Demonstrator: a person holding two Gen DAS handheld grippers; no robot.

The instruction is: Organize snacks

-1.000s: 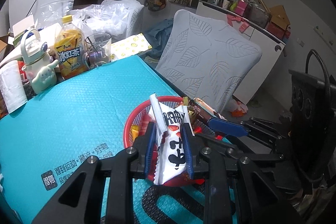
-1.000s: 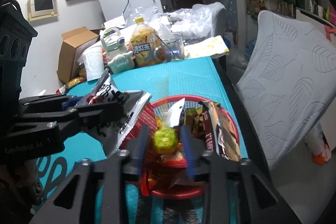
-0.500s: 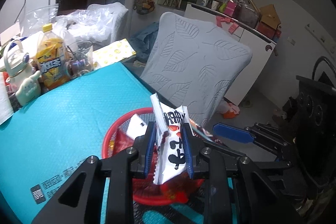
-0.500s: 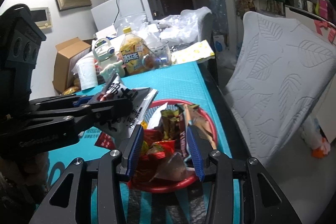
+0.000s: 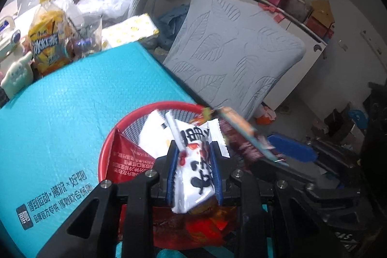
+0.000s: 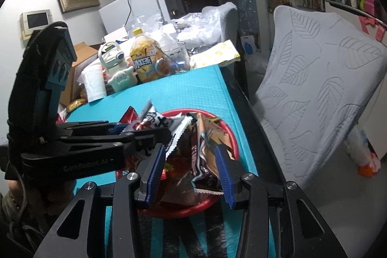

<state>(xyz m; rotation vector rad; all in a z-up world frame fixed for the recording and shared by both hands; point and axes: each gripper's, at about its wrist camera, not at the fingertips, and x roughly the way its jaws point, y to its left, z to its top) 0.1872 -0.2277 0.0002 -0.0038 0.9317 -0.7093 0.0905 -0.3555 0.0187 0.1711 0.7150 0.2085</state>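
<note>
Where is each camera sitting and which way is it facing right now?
Left wrist: sits on the left tongs, looking along them over the red basket; they clamp a white snack packet.
Right wrist: sits on the right tongs, open above the basket, facing the cluttered table end; the left tongs show at left.
Both share the basket, packet, teal mat and grey cushion.

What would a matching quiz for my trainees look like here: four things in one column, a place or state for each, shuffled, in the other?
Things:
1. white snack packet
2. right gripper
3. red basket
4. iced tea bottle

Places or states:
A. at the table's far end, beside a glass
B. clamped in the left gripper
C. open above the basket
D. on the teal mat, full of snacks

Pairs: 1-B, 2-C, 3-D, 4-A
</note>
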